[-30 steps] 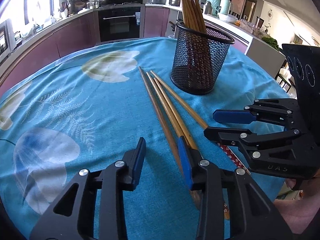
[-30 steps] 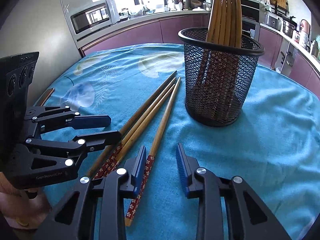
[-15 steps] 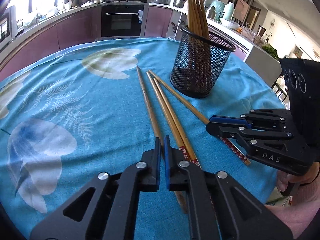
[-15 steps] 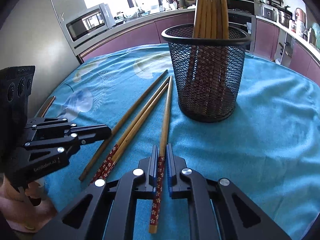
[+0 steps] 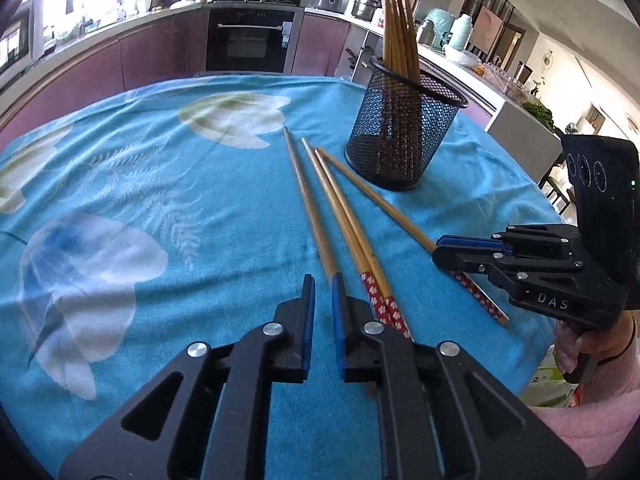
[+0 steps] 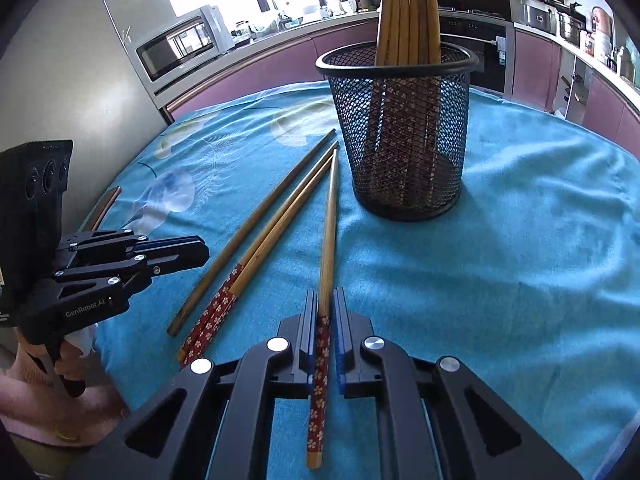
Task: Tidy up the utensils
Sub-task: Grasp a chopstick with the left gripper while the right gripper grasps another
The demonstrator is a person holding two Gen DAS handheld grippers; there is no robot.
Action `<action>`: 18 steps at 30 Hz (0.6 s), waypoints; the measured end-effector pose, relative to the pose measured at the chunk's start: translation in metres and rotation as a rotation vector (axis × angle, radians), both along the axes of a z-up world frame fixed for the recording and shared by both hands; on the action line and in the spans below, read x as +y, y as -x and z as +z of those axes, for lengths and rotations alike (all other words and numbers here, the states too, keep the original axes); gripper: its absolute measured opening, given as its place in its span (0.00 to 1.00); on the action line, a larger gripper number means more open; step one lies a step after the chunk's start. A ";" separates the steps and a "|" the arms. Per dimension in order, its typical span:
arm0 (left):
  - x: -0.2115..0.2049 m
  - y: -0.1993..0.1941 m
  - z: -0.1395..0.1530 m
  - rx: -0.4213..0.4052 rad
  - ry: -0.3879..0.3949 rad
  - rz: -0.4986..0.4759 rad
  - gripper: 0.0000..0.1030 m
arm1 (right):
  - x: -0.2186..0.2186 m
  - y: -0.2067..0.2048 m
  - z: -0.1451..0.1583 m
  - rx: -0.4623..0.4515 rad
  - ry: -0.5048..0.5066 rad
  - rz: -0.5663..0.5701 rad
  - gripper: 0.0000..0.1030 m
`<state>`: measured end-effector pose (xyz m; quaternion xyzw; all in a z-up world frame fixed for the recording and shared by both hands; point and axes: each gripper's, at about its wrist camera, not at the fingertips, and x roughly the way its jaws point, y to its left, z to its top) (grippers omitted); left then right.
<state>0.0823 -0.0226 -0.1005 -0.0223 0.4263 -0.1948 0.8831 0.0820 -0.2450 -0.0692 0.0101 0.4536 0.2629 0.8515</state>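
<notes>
Both grippers have gone from wide open a second ago to nearly closed. The left gripper [image 5: 322,280] has since eased apart a hair and now has its jaws at a narrow slit. Only the turquoise floral tablecloth [image 5: 160,168] shows between its pads. The plain dark wooden chopstick [image 5: 308,204] runs from 12 o'clock down to just beside its right finger and passes behind it. Whether the finger touches it I cannot tell.

The right gripper [image 6: 325,296] is clamped on the bamboo chopstick with a red flower-patterned end [image 6: 330,220]. The pads pinch it where the red pattern begins. The shaft points to 12 o'clock and the patterned end sticks back toward 6 o'clock.

From the right wrist, a pair of matching red-ended bamboo chopsticks [image 6: 265,242] lies on the cloth at 10 o'clock of that gripper, side by side. The plain dark one lies just beyond them. All four tips converge near the foot of the black wire-mesh cylindrical holder [image 6: 400,140]. It stands upright at 1 o'clock, with a bundle of bamboo chopsticks [image 6: 404,8] upright inside it.
</notes>
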 end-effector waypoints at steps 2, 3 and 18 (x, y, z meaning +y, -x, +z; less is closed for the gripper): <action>-0.005 -0.007 -0.001 -0.001 -0.017 -0.001 0.09 | 0.004 -0.004 0.000 -0.009 0.009 -0.004 0.10; -0.007 -0.012 -0.002 0.004 -0.031 0.001 0.09 | 0.006 -0.006 0.000 -0.014 0.013 -0.003 0.11; -0.006 -0.020 -0.007 0.013 -0.023 0.016 0.09 | 0.008 -0.013 -0.002 -0.021 0.007 -0.004 0.07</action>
